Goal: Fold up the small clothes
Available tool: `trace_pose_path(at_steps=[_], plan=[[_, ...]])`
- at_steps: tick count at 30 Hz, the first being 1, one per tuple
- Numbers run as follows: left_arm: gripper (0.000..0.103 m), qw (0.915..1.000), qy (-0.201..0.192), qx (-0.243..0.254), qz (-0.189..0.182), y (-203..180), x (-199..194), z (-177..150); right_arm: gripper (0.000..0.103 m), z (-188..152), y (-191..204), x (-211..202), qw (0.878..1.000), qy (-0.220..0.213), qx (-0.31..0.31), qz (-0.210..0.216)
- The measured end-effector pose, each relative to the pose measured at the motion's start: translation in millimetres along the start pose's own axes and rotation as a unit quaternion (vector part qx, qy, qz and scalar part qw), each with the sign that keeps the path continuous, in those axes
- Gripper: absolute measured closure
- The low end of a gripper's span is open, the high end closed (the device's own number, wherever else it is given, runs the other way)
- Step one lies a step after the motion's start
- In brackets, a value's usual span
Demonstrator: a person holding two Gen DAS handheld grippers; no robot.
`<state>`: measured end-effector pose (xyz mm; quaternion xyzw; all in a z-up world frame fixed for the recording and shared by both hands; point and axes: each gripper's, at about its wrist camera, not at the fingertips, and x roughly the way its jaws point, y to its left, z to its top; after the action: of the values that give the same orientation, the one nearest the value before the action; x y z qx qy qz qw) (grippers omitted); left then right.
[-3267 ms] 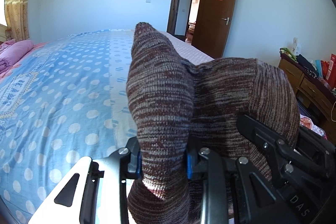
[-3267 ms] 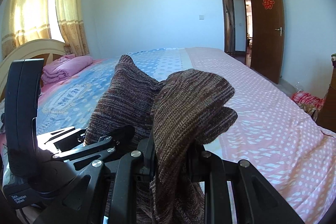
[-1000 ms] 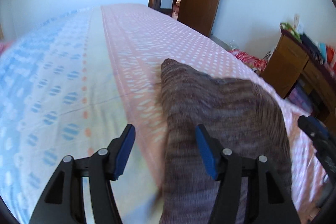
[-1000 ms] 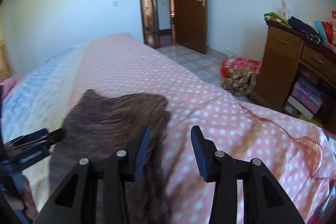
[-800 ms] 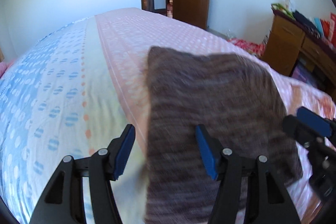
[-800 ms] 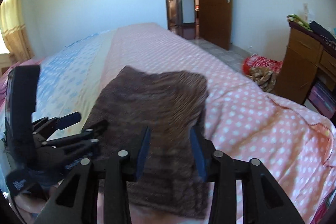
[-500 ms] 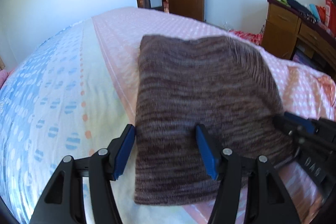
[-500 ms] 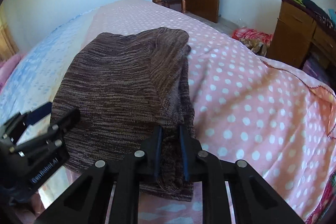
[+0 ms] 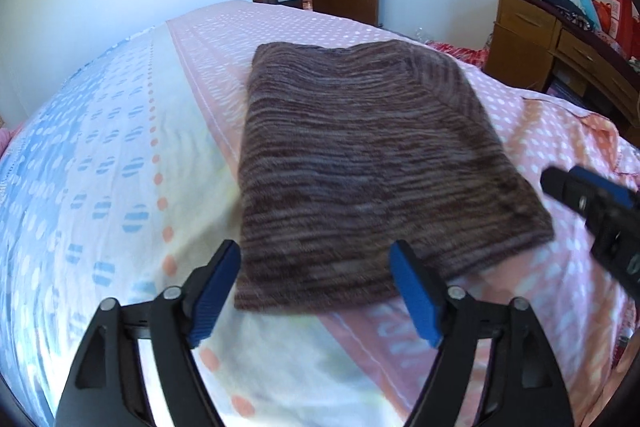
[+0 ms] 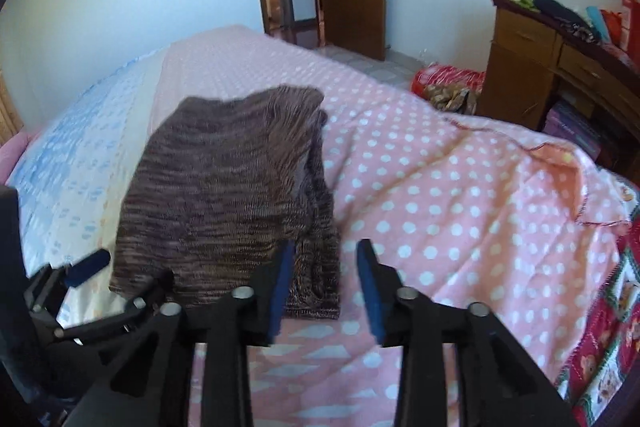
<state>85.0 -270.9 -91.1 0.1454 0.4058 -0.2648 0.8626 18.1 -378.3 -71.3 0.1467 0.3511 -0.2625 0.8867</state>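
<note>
A folded brown striped knitted garment [image 9: 372,163] lies flat on the bed cover with pink, cream and blue dotted stripes [image 9: 120,155]. It sits mostly on the pink part, with its near left corner on the cream stripe.

The left gripper [image 9: 316,291] has its blue fingers [image 9: 414,297] spread wide; they have just been opening. The garment's near edge lies below the gap, and neither pad presses on it.

The right gripper [image 10: 324,285] has also just been opening. Its fingers stand partly apart beside the garment's near right corner and hold nothing.

Only the right view shows the loose layers at the garment's right edge and a red bundle on the floor [image 10: 448,83]. Both views show the brown wooden dresser [image 9: 560,43].
</note>
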Motion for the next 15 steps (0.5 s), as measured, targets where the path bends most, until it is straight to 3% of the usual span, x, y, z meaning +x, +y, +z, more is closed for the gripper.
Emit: trace_pose_path(at_steps=[4, 10, 15], plan=[[0.023, 0.9999, 0.003, 0.01, -0.002, -7.1, -6.6, -4.6, 0.05, -4.7, -5.6, -20.1, 1.0, -0.015, -0.003, 0.002], [0.023, 0.9988, 0.025, 0.002, -0.042, -15.0, -18.6, -15.9, 0.044, -17.8, -15.7, -30.8, 1.0, 0.012, -0.011, 0.004], [0.023, 0.9984, 0.037, 0.004, -0.042, -18.5, -32.9, -28.9, 0.042, -30.8, -22.6, -46.7, 0.999, 0.021, -0.032, -0.003]])
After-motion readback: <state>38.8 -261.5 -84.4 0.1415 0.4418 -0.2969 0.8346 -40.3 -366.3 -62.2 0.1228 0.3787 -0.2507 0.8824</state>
